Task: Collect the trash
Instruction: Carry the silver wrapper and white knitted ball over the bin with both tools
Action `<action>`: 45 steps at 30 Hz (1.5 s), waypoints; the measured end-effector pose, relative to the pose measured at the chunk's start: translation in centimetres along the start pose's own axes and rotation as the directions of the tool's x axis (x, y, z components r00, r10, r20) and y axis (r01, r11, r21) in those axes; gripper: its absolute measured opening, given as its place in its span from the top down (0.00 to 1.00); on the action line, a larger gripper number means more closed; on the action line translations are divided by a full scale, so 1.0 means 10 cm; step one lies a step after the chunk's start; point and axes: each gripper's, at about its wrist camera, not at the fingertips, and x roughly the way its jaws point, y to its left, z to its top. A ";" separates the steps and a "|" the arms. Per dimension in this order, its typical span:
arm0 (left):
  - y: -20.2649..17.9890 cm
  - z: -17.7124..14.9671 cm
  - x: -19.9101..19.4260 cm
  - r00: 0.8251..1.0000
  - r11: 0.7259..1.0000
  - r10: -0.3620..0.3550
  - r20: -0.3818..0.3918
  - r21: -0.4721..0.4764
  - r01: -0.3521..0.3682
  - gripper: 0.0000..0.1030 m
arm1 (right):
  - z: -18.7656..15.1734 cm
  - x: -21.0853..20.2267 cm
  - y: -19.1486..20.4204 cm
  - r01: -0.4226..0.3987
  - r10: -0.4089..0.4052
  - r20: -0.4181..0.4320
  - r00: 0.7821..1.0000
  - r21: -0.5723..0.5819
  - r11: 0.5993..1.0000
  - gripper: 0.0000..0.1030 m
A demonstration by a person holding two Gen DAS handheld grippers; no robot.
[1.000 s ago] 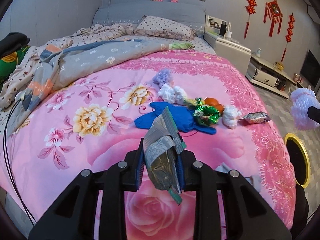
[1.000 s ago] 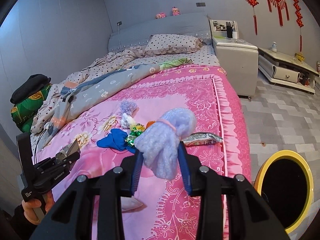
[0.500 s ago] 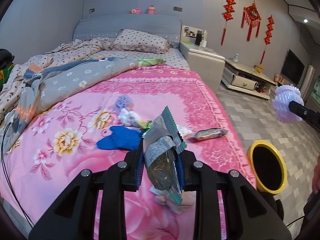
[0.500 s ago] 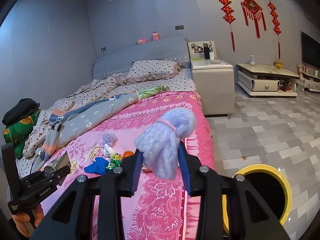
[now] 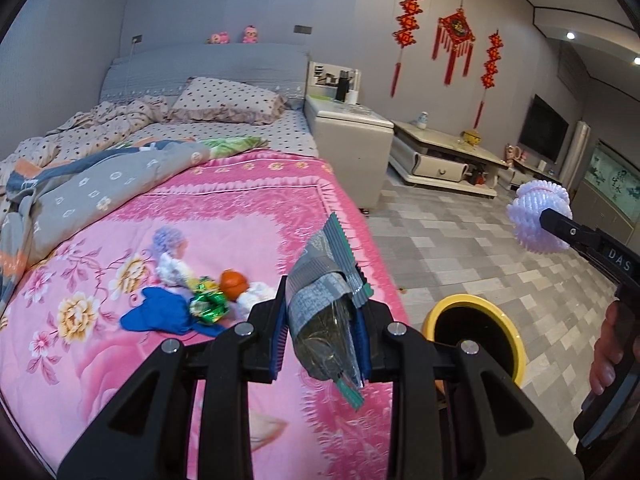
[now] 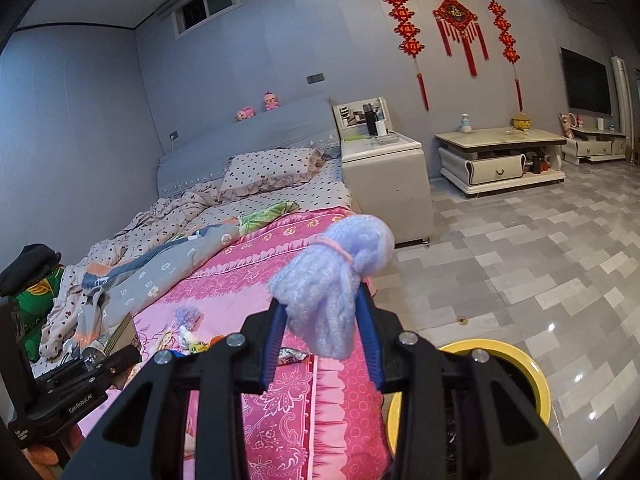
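Silver-grey crinkled foil snack wrapper [image 5: 328,312] clamped in left tongs [image 5: 322,328], lilac foam fruit-net bundle [image 6: 332,284] pinched in right tongs [image 6: 322,340], both in transit above pink bed edge; next: position over yellow-rimmed round bin [image 6: 532,376] on floor, then part jaws.

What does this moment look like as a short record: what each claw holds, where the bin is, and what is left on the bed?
left claw: shut on silver snack wrapper, held above the bed's edge
right claw: shut on lavender foam net, tied with a pink band
bin: yellow-rimmed bin on the tiled floor beside the bed, in front of both claws
left on pink blanket: blue cloth, green foil wrapper, orange fruit, white foam nets, second lavender foam net
task state: neither item dropped in the bin yet
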 end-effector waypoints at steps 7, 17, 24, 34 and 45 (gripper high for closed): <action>-0.49 0.20 0.07 0.997 0.997 -0.068 0.020 0.046 0.067 0.74 | 0.14 -0.15 -0.36 0.048 -0.049 0.042 0.998 0.039 0.998 0.68; -1.11 0.39 0.29 0.988 0.982 -0.157 0.006 0.108 0.156 0.74 | 0.29 -0.38 -0.86 0.119 -0.128 0.085 0.988 0.099 0.988 0.68; -1.48 0.35 0.62 0.980 0.970 -0.194 -0.037 0.141 0.198 0.74 | 0.28 -0.38 -1.12 0.171 -0.181 0.075 0.981 0.121 0.978 0.68; -1.81 0.24 1.10 0.971 0.961 -0.217 -0.103 0.155 0.231 0.74 | 0.19 -0.24 -1.42 0.224 -0.231 0.032 0.972 0.151 0.963 0.68; -2.02 0.06 1.50 0.960 0.952 -0.222 -0.169 0.176 0.251 0.74 | -0.01 -0.03 -1.64 0.255 -0.253 -0.037 0.967 0.179 0.950 0.68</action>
